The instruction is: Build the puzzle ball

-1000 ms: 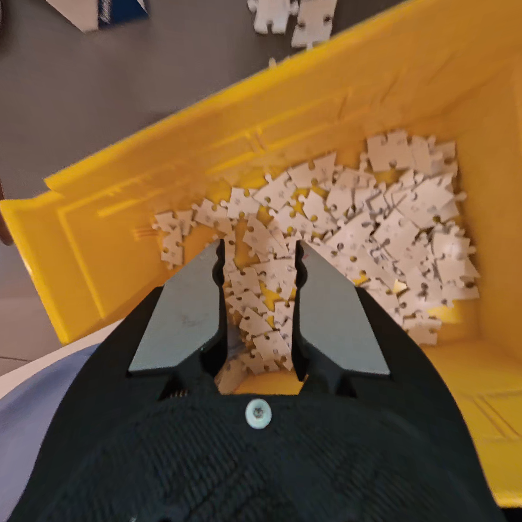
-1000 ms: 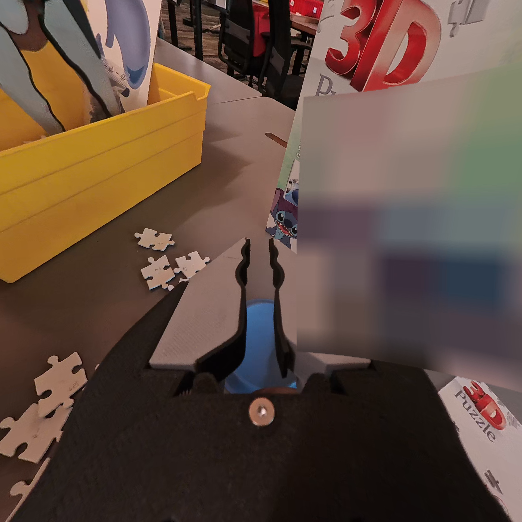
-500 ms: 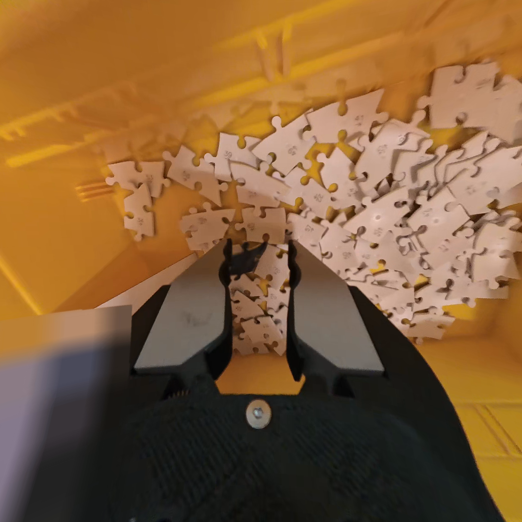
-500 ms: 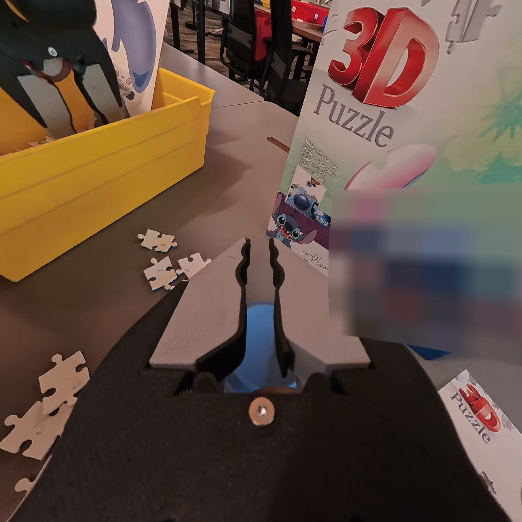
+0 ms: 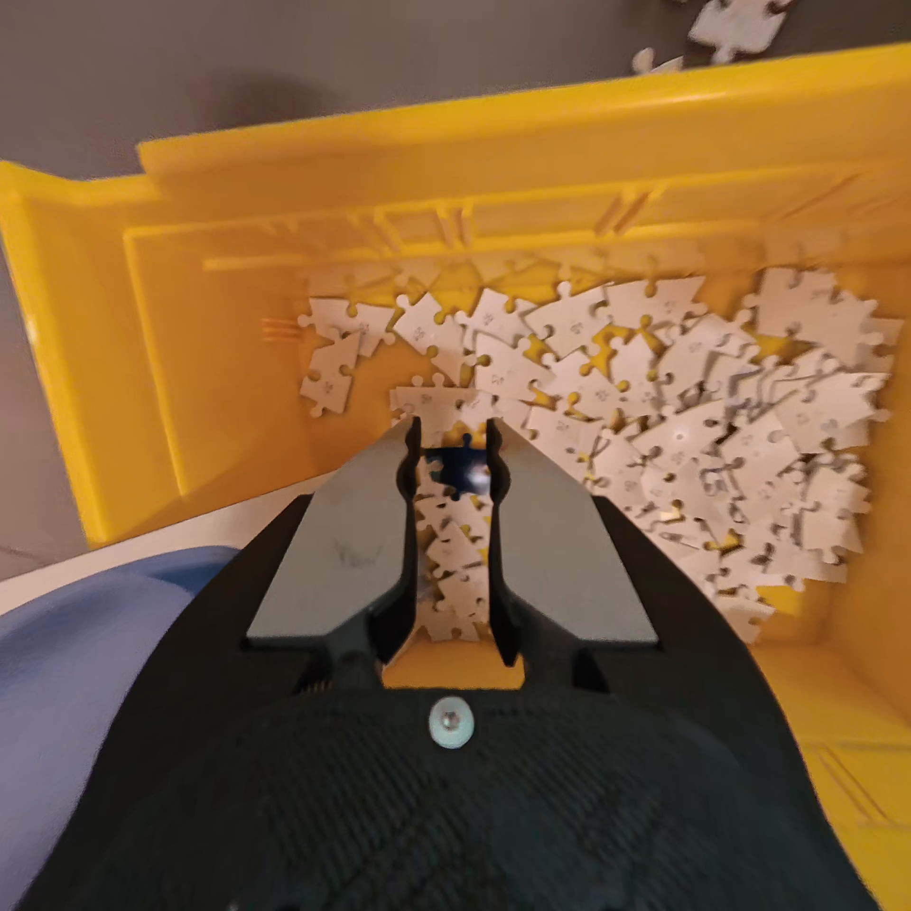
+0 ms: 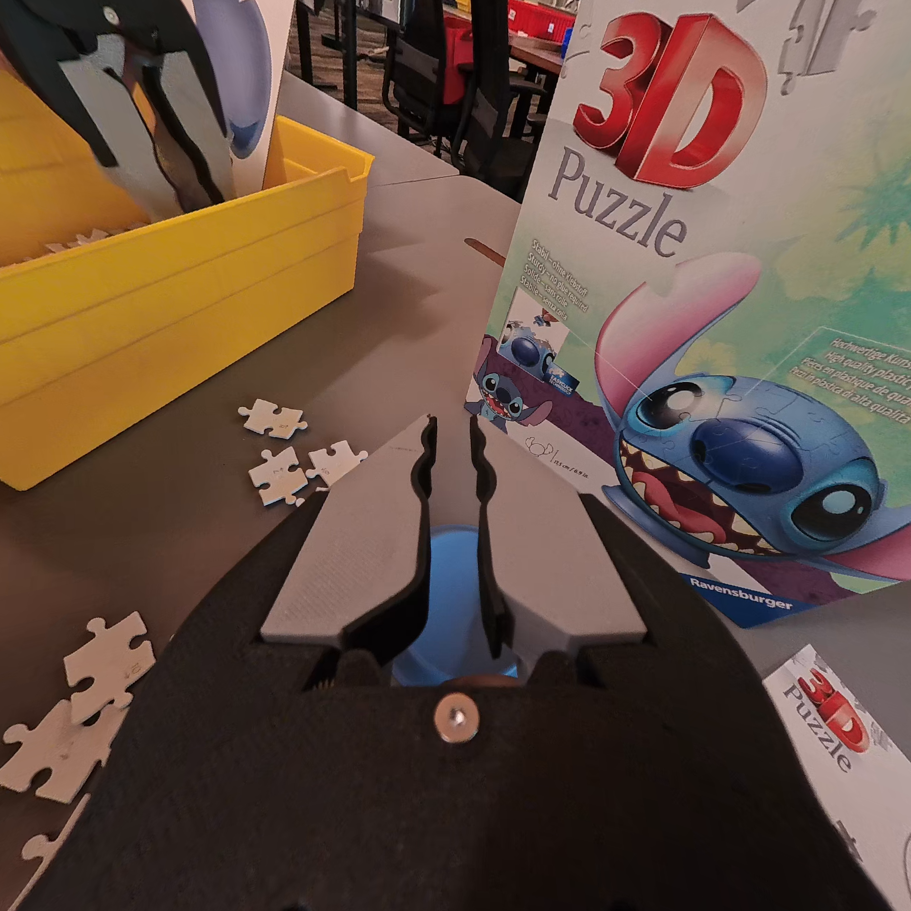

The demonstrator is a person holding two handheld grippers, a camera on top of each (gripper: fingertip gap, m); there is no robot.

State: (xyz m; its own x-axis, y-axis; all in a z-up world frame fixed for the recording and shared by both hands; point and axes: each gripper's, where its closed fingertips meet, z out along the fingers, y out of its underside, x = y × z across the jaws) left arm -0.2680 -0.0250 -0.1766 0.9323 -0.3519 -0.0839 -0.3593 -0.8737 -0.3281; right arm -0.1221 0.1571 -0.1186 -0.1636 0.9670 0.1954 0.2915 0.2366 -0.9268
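Note:
My left gripper point(image 5: 452, 429) is above the yellow bin point(image 5: 493, 123) and is shut on a dark blue puzzle piece point(image 5: 458, 468), pinched between its fingers. Below it lies a heap of white-backed puzzle pieces point(image 5: 665, 419) on the bin floor. The right wrist view shows this gripper point(image 6: 172, 197) over the bin point(image 6: 172, 296) at the top left. My right gripper point(image 6: 452, 421) hovers over the grey table with its jaws a narrow gap apart. A light blue rounded part point(image 6: 453, 591) sits deep between its fingers.
The tall puzzle box point(image 6: 715, 296) stands just right of my right gripper. A second printed box point(image 6: 838, 739) lies at the bottom right. Loose pieces point(image 6: 281, 475) lie on the table left of the fingers, more at the lower left point(image 6: 54, 754). A white-blue card point(image 6: 246, 74) stands in the bin. Spacing between my two grippers at the tips: around 25 cm.
My left gripper dipped into the bin, closed on a dark blue piece and has lifted back up with it. My right gripper has barely moved.

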